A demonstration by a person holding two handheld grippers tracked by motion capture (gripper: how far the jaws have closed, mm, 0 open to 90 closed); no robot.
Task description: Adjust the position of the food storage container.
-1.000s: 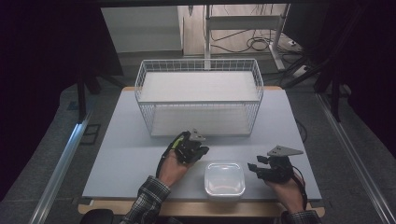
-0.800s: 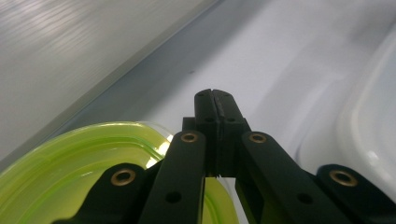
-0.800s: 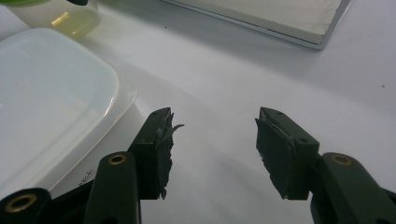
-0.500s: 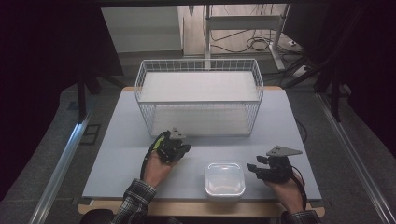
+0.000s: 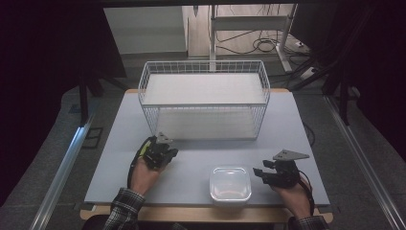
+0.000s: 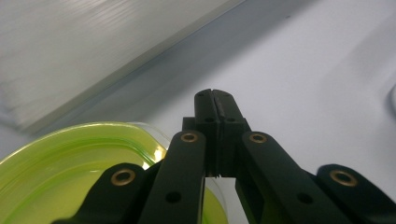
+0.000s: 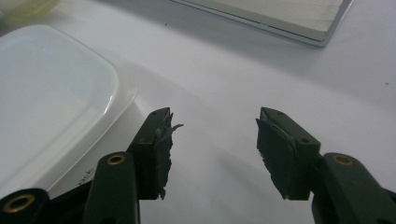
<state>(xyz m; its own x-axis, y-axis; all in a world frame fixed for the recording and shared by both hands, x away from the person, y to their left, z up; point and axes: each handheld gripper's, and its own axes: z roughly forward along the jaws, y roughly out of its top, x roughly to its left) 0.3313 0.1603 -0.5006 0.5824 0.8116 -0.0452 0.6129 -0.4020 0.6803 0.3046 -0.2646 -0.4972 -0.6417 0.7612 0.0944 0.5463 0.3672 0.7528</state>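
Two tools are working at the worktop [image 5: 201, 158]. The left tool [image 5: 165, 154], its jaws pressed together, is pinching a thin yellow-green lid [image 6: 70, 163] by its edge; the lid is hanging just below and beside that tool. The right tool [image 5: 261, 173] is waiting with jaws spread and holding nothing, just beside the clear tub [image 5: 230, 183]. By my reading, the lid is being carried. The next move is probably calling for placing it somewhere, perhaps into the basket [image 5: 204, 103] ahead.
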